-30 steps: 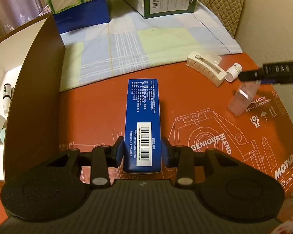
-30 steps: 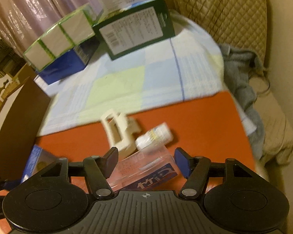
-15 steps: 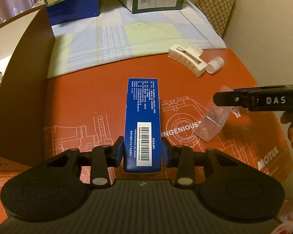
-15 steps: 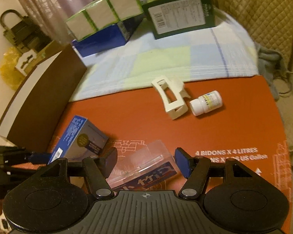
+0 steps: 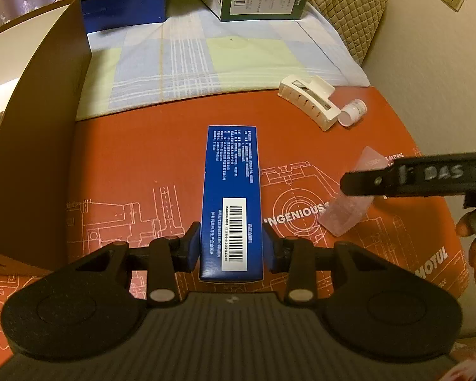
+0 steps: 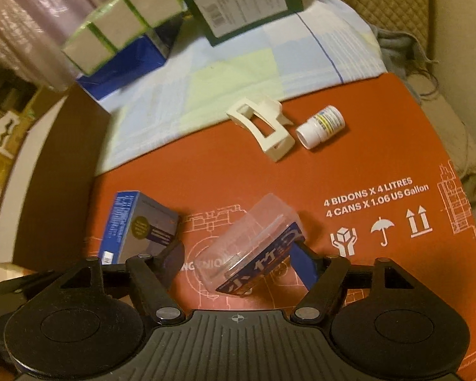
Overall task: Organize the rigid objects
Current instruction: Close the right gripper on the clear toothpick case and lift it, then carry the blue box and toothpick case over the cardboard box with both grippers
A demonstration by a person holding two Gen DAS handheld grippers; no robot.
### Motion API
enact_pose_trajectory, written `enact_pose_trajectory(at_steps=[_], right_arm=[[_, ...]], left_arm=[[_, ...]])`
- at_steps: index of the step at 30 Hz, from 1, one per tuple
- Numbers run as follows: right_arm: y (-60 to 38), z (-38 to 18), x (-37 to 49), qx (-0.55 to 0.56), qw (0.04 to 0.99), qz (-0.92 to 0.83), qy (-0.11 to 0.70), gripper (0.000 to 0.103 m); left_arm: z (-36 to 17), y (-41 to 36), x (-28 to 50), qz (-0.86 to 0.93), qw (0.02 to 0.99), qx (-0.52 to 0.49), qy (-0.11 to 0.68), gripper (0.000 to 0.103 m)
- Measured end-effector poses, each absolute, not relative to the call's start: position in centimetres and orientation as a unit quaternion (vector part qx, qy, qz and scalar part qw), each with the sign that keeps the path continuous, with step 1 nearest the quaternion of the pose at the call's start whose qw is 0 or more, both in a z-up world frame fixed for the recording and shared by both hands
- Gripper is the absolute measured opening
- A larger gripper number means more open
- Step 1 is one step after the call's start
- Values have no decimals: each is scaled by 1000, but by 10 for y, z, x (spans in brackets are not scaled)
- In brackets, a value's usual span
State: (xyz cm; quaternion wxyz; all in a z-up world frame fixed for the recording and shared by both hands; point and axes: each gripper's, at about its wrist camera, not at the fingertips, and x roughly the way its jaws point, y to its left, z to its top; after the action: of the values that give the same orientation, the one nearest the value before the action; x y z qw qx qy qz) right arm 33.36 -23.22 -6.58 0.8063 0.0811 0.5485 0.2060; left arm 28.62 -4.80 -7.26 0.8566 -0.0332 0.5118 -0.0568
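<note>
Surface (image 5: 149, 158), orange printed cardboard, fills both frames. Blue box (image 5: 231, 197) lies at frame center in left wrist view, left tool (image 5: 231, 244) clamped on its near end. Clear plastic case (image 6: 254, 244), lower center of right wrist view, sits tilted w/ right tool (image 6: 238, 263) spread apart around it. Cream hair clip (image 6: 261, 128) & small pill bottle (image 6: 320, 127) lie just beside each other, upper center-right.
</note>
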Motion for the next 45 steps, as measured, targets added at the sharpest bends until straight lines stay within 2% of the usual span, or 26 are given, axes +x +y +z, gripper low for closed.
enact_pose_trajectory(at_steps=[6,7,9,10,11,14,21,25,27,33,35,45], right_arm=[[-223,-72,329,20,815,197,544,70],[-222,-71,327,4,819,200,538,67],[-220,-71,323,-26,822,216,526,49],[-219,-71,321,-41,821,226,523,37],[-219,-72,319,-54,820,231,521,33],[-220,-75,315,-81,823,244,506,29],[-225,-74,316,-79,822,265,498,29],[-220,-74,318,-87,820,272,496,40],[-219,-76,318,-93,821,271,494,43],[-213,-80,323,-111,821,273,489,44],[-212,-81,324,-115,822,272,486,44],[-207,-86,326,-125,820,275,487,42]], left_arm=[[-73,-50,286,-63,857,-28,511,34],[-73,-50,286,-64,857,-29,511,34],[-73,-51,285,-64,856,-31,512,34],[-73,-51,285,-63,856,-31,512,34],[-73,-52,285,-63,855,-30,513,34],[-73,-55,286,-62,855,-28,515,34],[-77,-63,293,-63,848,-22,526,37],[-77,-68,300,-65,845,-19,530,45],[-77,-70,304,-64,846,-17,528,46],[-76,-74,317,-59,850,-6,523,43],[-76,-75,320,-58,850,-5,523,36],[-79,-72,323,-57,851,-3,522,34]])
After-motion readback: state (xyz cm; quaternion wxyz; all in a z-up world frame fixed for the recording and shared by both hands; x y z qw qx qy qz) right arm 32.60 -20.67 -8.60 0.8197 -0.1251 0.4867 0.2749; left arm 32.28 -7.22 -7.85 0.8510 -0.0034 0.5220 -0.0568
